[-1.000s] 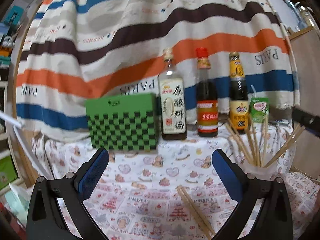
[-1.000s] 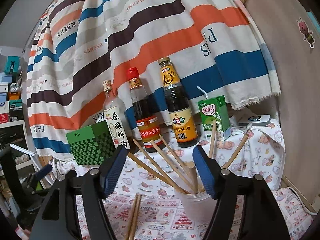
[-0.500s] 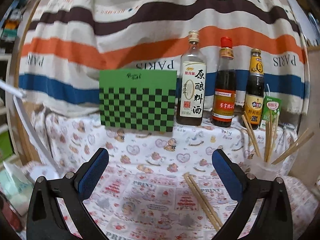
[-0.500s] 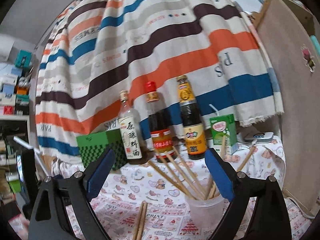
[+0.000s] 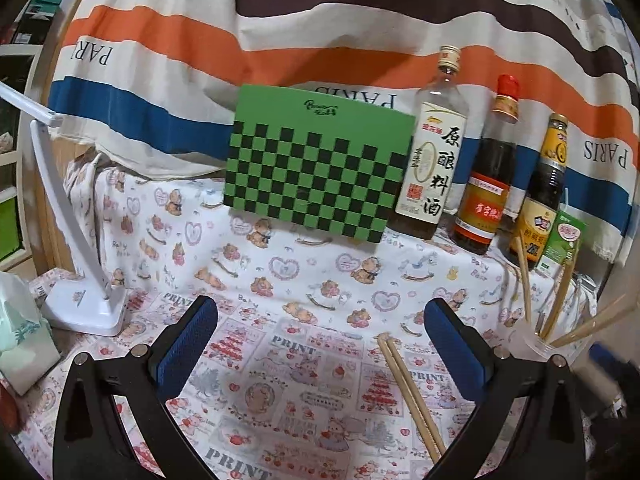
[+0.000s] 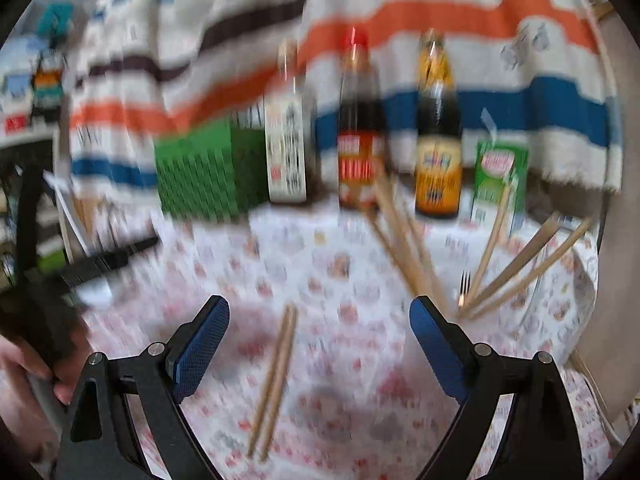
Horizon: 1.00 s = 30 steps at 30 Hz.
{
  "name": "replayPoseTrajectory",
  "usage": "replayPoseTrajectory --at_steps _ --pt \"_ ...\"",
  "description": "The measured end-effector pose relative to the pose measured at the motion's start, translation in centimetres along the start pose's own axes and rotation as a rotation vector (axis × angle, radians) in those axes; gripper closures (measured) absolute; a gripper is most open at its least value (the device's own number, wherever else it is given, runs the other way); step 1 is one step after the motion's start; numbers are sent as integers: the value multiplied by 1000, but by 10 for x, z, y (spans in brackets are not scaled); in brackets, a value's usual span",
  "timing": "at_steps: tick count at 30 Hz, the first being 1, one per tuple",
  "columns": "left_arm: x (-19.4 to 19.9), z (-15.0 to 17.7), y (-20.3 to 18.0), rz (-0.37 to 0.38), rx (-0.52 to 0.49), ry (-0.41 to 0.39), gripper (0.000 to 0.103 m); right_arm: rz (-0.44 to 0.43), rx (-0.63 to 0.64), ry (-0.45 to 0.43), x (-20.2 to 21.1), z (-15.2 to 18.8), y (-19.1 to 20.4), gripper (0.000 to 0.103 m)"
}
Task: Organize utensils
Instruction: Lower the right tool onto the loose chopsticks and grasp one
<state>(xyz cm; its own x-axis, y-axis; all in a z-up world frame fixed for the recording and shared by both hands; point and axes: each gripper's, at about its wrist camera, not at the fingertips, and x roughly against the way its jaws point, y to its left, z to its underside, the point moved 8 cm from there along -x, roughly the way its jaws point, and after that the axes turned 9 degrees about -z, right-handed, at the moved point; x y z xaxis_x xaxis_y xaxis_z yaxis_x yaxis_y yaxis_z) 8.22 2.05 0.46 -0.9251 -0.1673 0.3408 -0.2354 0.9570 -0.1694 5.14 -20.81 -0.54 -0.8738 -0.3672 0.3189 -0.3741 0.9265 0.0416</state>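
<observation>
both views have dropped toward the table over the last second: the left gripper (image 5: 320,332) now looks down on more cloth (image 5: 280,264) and a lamp (image 5: 76,240) has come into view far left of the green box (image 5: 320,160), while the right view has gone heavily blurred, so the right gripper (image 6: 320,336) is moving fast, swung away from over the cup (image 5: 532,344) to over the loose chopsticks (image 6: 276,376). judgement: most sticks are already in the cup, this last pair is left, and the right gripper is lining up to take it. loose chopsticks (image 5: 408,396) lie flat on the cloth in front of the green box and a bit to its right, side by side and touching, well apart from the box, with the cup just beyond them to the right. bottles (image 5: 484,184) stand in a row right of the box, a carton (image 5: 564,240) at the row's end. left gripper: jaws spread wide, nothing between them, level and facing the box, the pair lying just inside its right finger (image 5: 456,344). right gripper: jaws also spread wide and empty, pitched down, the pair between the fingers, nearer the left one, not yet touched. height above the cloth cannot be told through the blur. a hand (image 6: 28,368) on the left handle shows at the right view's left edge.
</observation>
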Motion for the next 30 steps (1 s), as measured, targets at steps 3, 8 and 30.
replayPoseTrajectory --at_steps 3,8,30 --pt "0 0 -1 -12 -15 -2 1 -2 -24 117 -21 19 -2 10" --pt "-3 3 -3 -34 -35 22 1 -77 -110 260 -44 46 -7 16" --pt "-42 32 3 -112 -99 226 1 -130 -52 542 -73 101 15 69"
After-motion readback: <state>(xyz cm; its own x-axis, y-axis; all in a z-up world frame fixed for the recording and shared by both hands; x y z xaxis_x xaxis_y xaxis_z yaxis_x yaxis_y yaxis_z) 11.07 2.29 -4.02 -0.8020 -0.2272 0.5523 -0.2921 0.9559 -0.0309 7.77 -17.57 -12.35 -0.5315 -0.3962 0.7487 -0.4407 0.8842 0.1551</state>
